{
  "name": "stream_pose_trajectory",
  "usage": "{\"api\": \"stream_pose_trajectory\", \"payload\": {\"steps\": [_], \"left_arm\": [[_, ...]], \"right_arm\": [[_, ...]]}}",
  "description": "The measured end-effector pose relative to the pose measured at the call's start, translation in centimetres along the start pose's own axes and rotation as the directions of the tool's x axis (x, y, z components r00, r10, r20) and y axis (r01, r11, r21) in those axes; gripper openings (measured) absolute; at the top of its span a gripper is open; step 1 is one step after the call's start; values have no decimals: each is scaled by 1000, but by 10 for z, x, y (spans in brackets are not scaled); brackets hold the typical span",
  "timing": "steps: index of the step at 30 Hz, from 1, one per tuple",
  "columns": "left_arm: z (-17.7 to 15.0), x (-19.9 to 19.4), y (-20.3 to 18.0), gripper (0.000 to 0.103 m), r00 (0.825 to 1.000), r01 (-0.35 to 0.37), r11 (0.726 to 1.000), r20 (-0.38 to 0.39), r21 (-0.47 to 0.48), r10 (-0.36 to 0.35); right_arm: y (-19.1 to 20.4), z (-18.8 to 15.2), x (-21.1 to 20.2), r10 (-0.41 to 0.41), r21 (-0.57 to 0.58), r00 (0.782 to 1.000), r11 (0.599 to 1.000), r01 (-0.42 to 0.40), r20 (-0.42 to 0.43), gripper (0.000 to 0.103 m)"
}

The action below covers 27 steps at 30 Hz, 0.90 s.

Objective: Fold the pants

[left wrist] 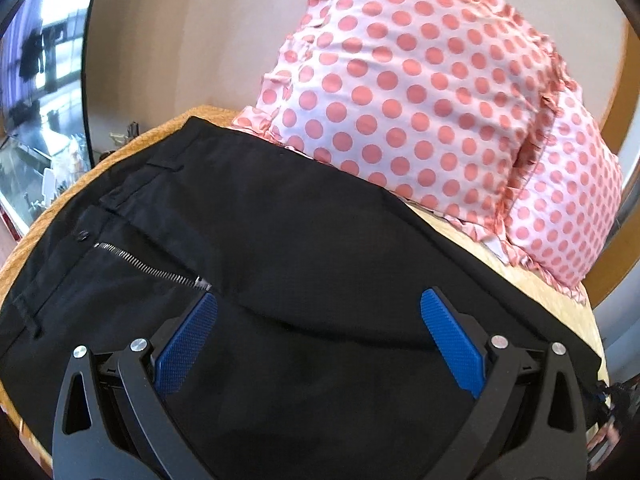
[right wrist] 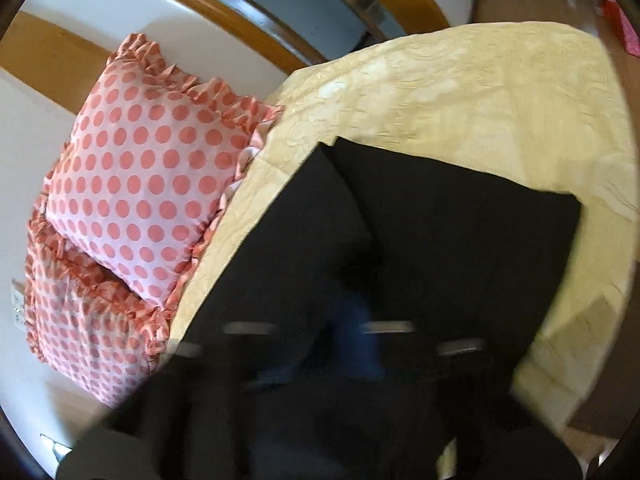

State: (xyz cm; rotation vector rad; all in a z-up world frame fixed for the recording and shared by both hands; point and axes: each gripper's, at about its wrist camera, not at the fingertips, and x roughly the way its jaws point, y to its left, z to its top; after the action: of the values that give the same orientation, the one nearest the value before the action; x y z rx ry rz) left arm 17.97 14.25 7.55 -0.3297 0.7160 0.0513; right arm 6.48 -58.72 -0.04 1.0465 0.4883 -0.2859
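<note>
Black pants (left wrist: 280,220) on yellow bedspread (right wrist: 460,92), polka-dot pillows (left wrist: 420,92) beside.

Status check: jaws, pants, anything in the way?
Left gripper open over the pants. Right gripper blurred, state unclear. Pants flat on the bedspread, zipper up. Polka-dot pillows touching the far edge.

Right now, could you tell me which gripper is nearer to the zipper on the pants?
Left. The left gripper hangs open over the black pants, one blue pad just beside the zipper. The right gripper is motion-blurred over plain black cloth; no zipper shows there.
</note>
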Motion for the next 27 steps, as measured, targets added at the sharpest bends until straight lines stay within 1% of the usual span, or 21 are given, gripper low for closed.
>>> {"api": "stream_pose_trajectory", "payload": {"steps": [1,2,4,6,7,10,11,13,14,15,16,17,18,19,20,21,23,25,26,27], "left_arm": [[4,4,0,102,1000,-11,1000,-3,4,11],[11,11,-1,102,1000,-25,1000,-3,15,25],[22,24,-1,102,999,-44,999,-19,17,44],[38,48,-3,102,997,-32,999,-74,-8,31],[46,62,-5,102,994,-43,999,-102,-24,40],[64,94,-7,102,987,-66,996,-152,-65,55],[71,107,-8,102,984,-80,993,-167,-84,65],[83,133,-11,97,974,-126,988,-199,-90,106],[86,144,-12,93,968,-149,986,-216,-79,129],[90,159,-13,81,955,-186,980,-248,-69,164],[92,172,-10,62,942,-210,975,-282,-72,183],[94,179,-6,41,934,-238,968,-293,-77,206],[95,175,-5,27,935,-258,963,-270,-77,229],[97,167,-2,14,941,-249,965,-256,-85,221],[96,157,1,12,950,-226,968,-245,-107,195],[94,138,6,11,961,-200,970,-219,-136,168],[83,88,15,10,983,-134,977,-145,-167,110],[59,29,25,10,995,-82,982,-68,-169,72],[46,5,30,10,997,-73,984,-40,-162,67],[25,-23,35,10,998,-68,986,-12,-155,66]], "right_arm": [[-2,2,-10,39,-4,998,999,-39,39,5],[-3,4,-20,62,-19,996,998,-61,72,5],[-6,8,-34,68,-35,991,997,-64,112,5],[-11,12,-38,68,-24,992,998,-66,110,5],[-14,14,-37,71,-14,992,997,-70,102,5],[-18,14,-33,70,-10,993,998,-69,92,5],[-18,14,-32,67,-11,994,998,-67,90,5],[-20,14,-31,71,-8,994,997,-71,84,5],[-21,14,-30,72,-10,994,997,-71,81,5],[-20,14,-29,71,-12,994,997,-70,81,5],[-19,14,-28,71,-19,994,997,-69,80,5],[-18,15,-28,70,-26,994,997,-68,80,5],[-16,15,-27,70,-31,994,997,-68,80,5],[-15,16,-27,76,-38,994,997,-73,80,5],[-13,17,-28,79,-45,994,996,-76,82,5],[-12,18,-29,83,-55,993,995,-78,83,5],[-10,19,-32,85,-79,992,994,-78,93,5],[-11,20,-36,84,-99,991,992,-73,106,5],[-13,20,-39,82,-100,990,992,-71,111,5],[-15,21,-40,80,-98,990,993,-69,113,5]]}}
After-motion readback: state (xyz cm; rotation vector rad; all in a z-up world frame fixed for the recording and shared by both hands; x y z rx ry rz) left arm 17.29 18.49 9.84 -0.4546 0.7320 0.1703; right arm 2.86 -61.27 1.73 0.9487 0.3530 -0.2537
